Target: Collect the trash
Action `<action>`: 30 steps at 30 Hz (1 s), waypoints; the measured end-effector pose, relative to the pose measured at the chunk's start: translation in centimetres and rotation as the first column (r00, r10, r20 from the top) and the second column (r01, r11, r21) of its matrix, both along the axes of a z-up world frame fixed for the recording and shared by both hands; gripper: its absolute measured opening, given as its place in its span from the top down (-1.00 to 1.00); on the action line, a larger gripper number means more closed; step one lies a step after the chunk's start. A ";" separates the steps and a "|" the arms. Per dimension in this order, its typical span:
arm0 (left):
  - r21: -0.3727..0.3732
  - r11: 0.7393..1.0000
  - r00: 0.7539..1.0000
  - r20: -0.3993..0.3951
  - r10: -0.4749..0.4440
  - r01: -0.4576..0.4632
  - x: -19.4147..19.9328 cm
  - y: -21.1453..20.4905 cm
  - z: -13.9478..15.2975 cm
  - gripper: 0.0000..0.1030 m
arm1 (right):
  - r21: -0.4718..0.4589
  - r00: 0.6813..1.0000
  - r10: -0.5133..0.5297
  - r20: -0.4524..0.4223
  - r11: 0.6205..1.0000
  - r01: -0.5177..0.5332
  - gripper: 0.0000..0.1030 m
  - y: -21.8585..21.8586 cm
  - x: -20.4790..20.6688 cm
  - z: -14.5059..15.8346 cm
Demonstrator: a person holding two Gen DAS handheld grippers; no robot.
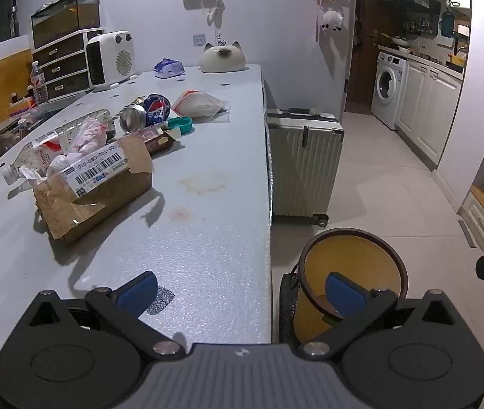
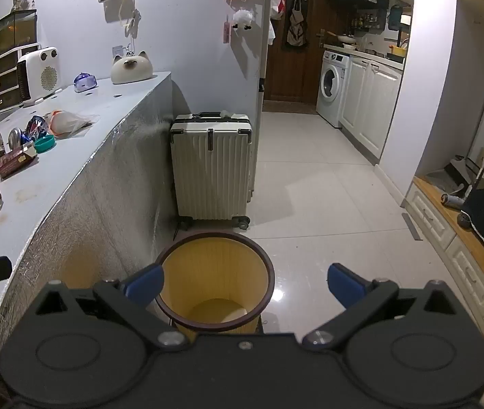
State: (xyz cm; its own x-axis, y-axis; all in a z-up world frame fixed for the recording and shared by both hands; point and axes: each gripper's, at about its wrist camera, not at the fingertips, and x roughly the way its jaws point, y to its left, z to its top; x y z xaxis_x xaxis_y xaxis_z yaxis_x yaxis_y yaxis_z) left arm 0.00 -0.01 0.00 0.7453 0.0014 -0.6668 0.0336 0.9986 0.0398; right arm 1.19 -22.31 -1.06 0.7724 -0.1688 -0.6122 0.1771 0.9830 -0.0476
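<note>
A yellow bin (image 2: 218,272) with a dark rim stands on the floor beside the table; it also shows in the left wrist view (image 1: 351,272). Trash lies on the grey table (image 1: 214,245): a torn cardboard box (image 1: 99,184), a clear plastic bottle (image 1: 58,146), a crushed can (image 1: 155,109), a teal lid (image 1: 180,124), a white plastic bag (image 1: 201,104) and a brown packet (image 1: 158,139). My left gripper (image 1: 242,293) is open and empty over the table's near edge. My right gripper (image 2: 245,281) is open and empty above the bin.
A white suitcase (image 2: 211,170) stands beyond the bin against the table's side. A heater (image 1: 110,58), drawers (image 1: 61,64), a cat-shaped pot (image 1: 223,58) and a tissue pack (image 1: 169,67) sit at the table's back. Tiled floor (image 2: 317,184) leads to a kitchen with a washing machine (image 2: 332,87).
</note>
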 end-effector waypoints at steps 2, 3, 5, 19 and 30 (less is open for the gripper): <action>-0.001 1.000 1.000 0.001 0.000 0.000 0.0 0.0 0.0 -1.00 | 0.000 1.000 0.000 0.000 1.000 0.000 -1.00 0.0 0.0 0.0; 0.000 1.000 1.000 0.002 0.000 0.000 0.0 0.0 0.0 -1.00 | 0.000 1.000 0.001 -0.001 1.000 -0.001 -1.00 0.0 0.0 0.0; -0.001 1.000 1.000 0.001 0.000 0.000 0.0 0.0 0.0 -1.00 | -0.001 1.000 0.000 -0.001 1.000 0.000 -1.00 0.0 0.0 0.0; -0.005 1.000 1.000 0.003 -0.001 0.001 0.0 0.0 0.0 -1.00 | -0.003 1.000 0.000 0.000 1.000 0.000 -1.00 0.2 0.0 0.0; -0.006 1.000 1.000 0.003 0.000 0.000 0.0 0.0 0.0 -1.00 | -0.004 1.000 0.000 -0.001 1.000 0.000 -1.00 0.3 0.1 -0.1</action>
State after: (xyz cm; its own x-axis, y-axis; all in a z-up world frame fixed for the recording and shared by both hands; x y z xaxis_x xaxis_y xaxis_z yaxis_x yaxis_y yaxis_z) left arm 0.00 0.01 0.00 0.7471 -0.0025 -0.6647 0.0337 0.9989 0.0341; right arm 1.25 -22.01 -1.21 0.7721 -0.1713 -0.6119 0.1770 0.9828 -0.0517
